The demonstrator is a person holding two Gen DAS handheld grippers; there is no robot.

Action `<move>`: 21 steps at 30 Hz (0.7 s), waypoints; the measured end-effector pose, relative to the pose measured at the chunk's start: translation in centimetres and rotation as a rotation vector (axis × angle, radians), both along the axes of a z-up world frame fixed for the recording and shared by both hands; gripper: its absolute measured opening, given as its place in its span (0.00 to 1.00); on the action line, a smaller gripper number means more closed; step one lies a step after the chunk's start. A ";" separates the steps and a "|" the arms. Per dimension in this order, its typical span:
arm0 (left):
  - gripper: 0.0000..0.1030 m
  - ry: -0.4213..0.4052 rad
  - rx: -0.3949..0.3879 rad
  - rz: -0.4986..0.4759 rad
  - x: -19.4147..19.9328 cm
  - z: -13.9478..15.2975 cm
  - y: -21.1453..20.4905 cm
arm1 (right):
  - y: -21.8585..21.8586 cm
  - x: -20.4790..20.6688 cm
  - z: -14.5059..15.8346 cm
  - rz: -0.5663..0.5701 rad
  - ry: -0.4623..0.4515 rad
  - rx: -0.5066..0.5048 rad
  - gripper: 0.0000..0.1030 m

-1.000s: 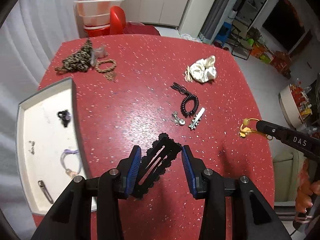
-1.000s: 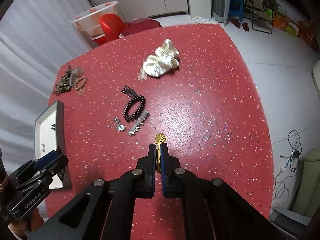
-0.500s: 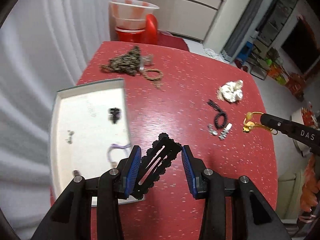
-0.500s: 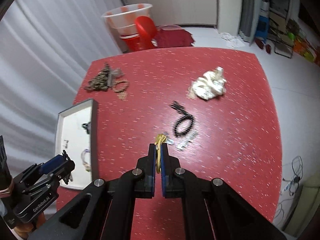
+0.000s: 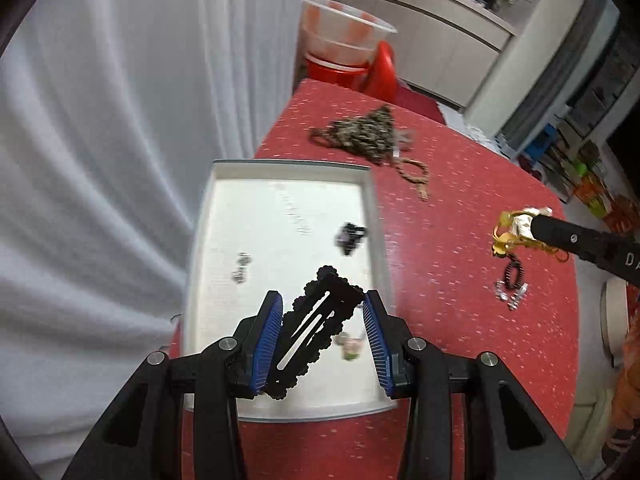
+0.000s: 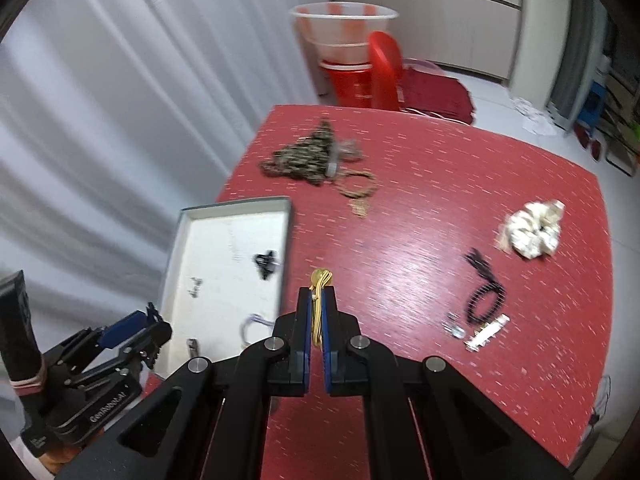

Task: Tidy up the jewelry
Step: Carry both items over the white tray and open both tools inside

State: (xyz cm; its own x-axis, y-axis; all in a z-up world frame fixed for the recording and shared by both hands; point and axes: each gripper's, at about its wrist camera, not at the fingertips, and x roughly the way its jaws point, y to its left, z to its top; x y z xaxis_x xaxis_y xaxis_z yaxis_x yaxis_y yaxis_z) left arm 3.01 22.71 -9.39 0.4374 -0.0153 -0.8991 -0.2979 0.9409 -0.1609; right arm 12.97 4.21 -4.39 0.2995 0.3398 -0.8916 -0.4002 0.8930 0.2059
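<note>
My left gripper [image 5: 322, 304] hangs over the near part of the white tray [image 5: 280, 200]. It is shut on a black scalloped hair clip [image 5: 316, 328], which lies slanted between the blue pads. My right gripper [image 6: 318, 294] is shut on a thin gold hair tie [image 6: 320, 278] and hovers above the red table, just right of the tray [image 6: 224, 240]. In the left wrist view the gold hair tie [image 5: 506, 236] shows at the right, on the tip of the right gripper. The left gripper [image 6: 136, 328] appears at the tray's near corner in the right wrist view.
In the tray lie a small black piece [image 5: 350, 236], tiny earrings [image 5: 242, 268] and a pale ring. On the red table [image 6: 420, 200] are a brown bead pile [image 6: 308, 156], a white scrunchie [image 6: 532, 232], a black coil tie [image 6: 484, 296] and a silver clip [image 6: 486, 332]. White curtain at left; red stools [image 6: 360, 80] behind.
Both grippers have swung left across the table. The left one, with the black clip, now stands over the tray. The right one carried the gold tie away from the black coil tie toward the tray.
</note>
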 end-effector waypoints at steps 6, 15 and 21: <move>0.42 0.013 -0.005 0.050 0.3 -1.6 3.0 | 5.0 0.3 -0.8 0.077 0.003 0.014 0.04; 0.42 -0.021 -0.010 0.073 3.3 -3.2 5.9 | 10.5 1.9 -3.6 0.143 0.021 0.025 0.04; 0.42 -0.026 0.005 0.073 6.2 -5.7 7.1 | 12.6 3.5 -6.7 0.157 0.049 0.024 0.04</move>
State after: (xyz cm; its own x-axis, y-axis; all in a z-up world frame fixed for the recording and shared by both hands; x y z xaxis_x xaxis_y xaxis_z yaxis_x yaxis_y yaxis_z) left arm 9.22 29.78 -15.10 0.4600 0.0222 -0.8876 -0.3618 0.9176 -0.1646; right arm 16.48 16.80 -11.07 0.1972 0.4006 -0.8948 -0.5237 0.8146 0.2493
